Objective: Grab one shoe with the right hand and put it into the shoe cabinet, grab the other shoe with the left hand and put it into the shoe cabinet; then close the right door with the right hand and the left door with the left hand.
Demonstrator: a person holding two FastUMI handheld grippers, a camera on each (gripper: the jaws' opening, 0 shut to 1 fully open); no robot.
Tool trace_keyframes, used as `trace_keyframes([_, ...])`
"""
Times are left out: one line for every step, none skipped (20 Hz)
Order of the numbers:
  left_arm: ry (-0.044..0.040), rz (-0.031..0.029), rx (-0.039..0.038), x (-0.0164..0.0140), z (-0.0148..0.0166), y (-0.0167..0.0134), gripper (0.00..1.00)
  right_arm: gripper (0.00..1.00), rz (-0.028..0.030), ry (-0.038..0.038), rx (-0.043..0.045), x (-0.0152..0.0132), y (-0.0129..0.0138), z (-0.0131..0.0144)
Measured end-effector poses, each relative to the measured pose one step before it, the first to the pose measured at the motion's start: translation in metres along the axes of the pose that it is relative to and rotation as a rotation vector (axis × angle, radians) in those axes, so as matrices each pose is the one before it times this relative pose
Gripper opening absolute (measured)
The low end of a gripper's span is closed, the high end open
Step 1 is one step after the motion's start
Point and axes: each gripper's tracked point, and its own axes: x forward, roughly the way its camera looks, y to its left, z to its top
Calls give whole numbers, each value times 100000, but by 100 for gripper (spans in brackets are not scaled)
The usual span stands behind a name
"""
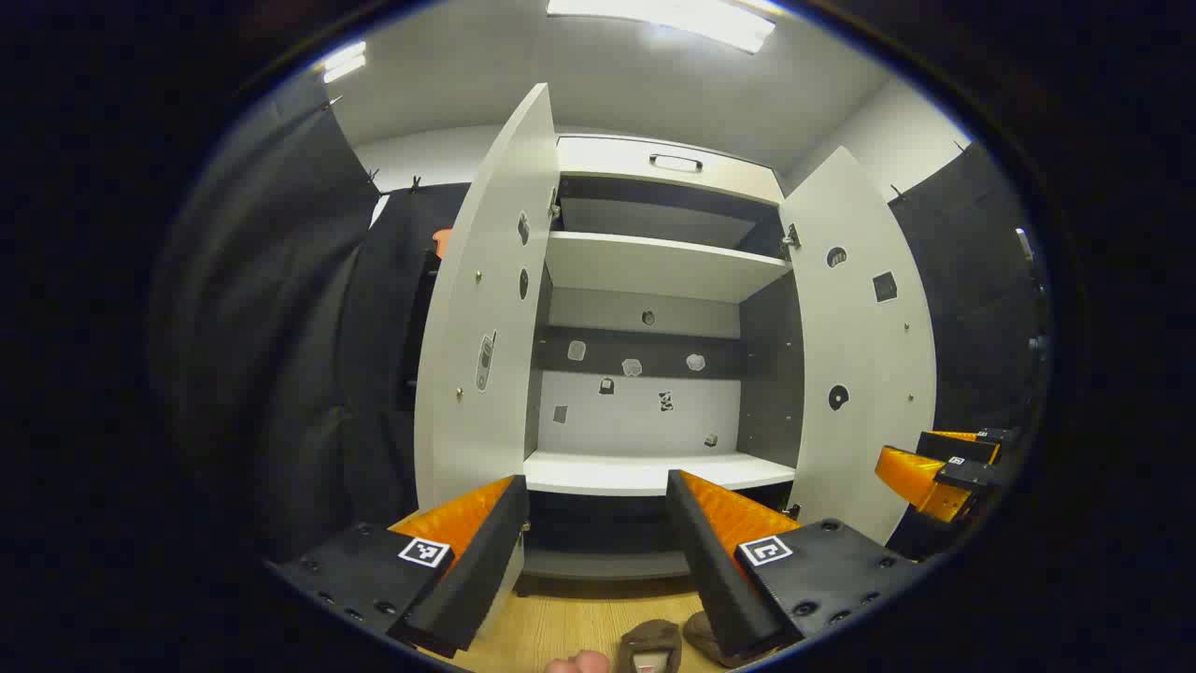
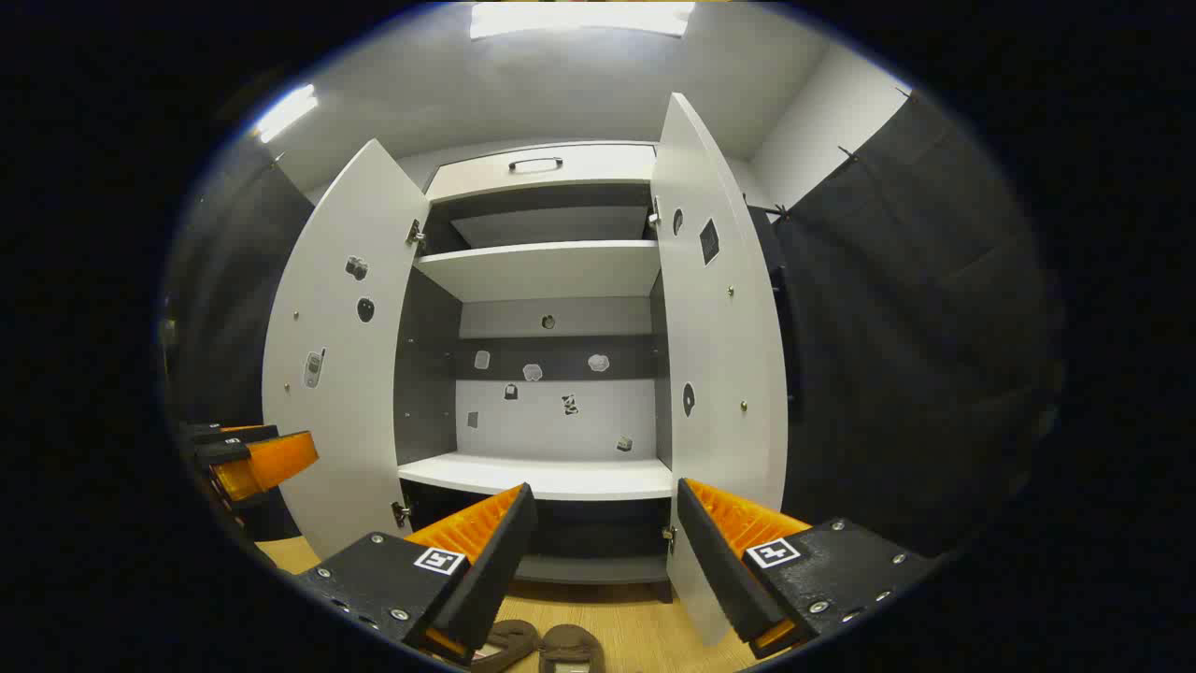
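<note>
The white shoe cabinet (image 1: 654, 472) (image 2: 547, 477) stands ahead with both doors swung wide, the left door (image 1: 486, 318) (image 2: 341, 355) and the right door (image 1: 864, 346) (image 2: 715, 318). Two brown shoes lie side by side on the wooden floor in front of it, low between the fingers (image 1: 654, 640) (image 2: 537, 645). My left gripper (image 1: 598, 551) is open above them, holding nothing. My right gripper (image 2: 603, 561) is open too, also above the shoes. In the left gripper view the right gripper (image 1: 944, 467) hangs at the right edge; in the right gripper view the left gripper (image 2: 248, 458) sits at the left edge.
Inside the cabinet are a low shelf (image 1: 645, 472), an upper shelf (image 1: 654, 262) and a drawer with a handle (image 1: 675, 161) on top. Black cloth walls hang on both sides. The floor is light wood (image 1: 561, 626). A fingertip (image 1: 579, 664) shows at the bottom edge.
</note>
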Motion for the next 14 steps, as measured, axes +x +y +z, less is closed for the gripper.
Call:
trace_keyframes([-82,183,158,33,22,51,96,93,-133,-434,-180,12,-12,158])
trace_keyframes([-118,-24,66,113,7,10,96,94,-145,-92,-293,107,-58,51])
trace_keyframes([-22,-221,-203,-1,4,-96,96,93,-159,-71,-330,41,-4,110])
trace_keyframes([-7,-290,-230,33,-52,-67,96,93,-115,-129,-232,43,-16,40])
trace_keyframes([-3,-123,-101,35,1,-39,96,93,-30,-232,-64,-32,-17,94])
trace_keyframes([103,148,8,26,-50,31,96,93,36,57,32,-38,48,21])
trace_keyframes([46,77,-147,84,18,86,96,93,206,87,150,70,44,47])
trace_keyframes([-127,-8,-157,-46,-35,0,96,93,128,-264,195,16,5,126])
trace_keyframes([-276,235,-26,-71,120,113,96,93,-155,-282,45,2,-17,49])
trace_keyframes([-383,325,127,12,65,81,96,93,-191,35,-79,52,-50,-18])
trace_keyframes([-9,402,347,6,25,185,96,93,-103,130,-55,23,15,-62])
trace_keyframes([88,301,88,48,-54,104,96,93,12,294,17,59,48,-81])
trace_keyframes([198,41,-217,-14,19,17,96,93,160,245,106,26,78,-23])
trace_keyframes([135,-62,-226,-83,-78,8,96,93,237,162,30,-14,115,9])
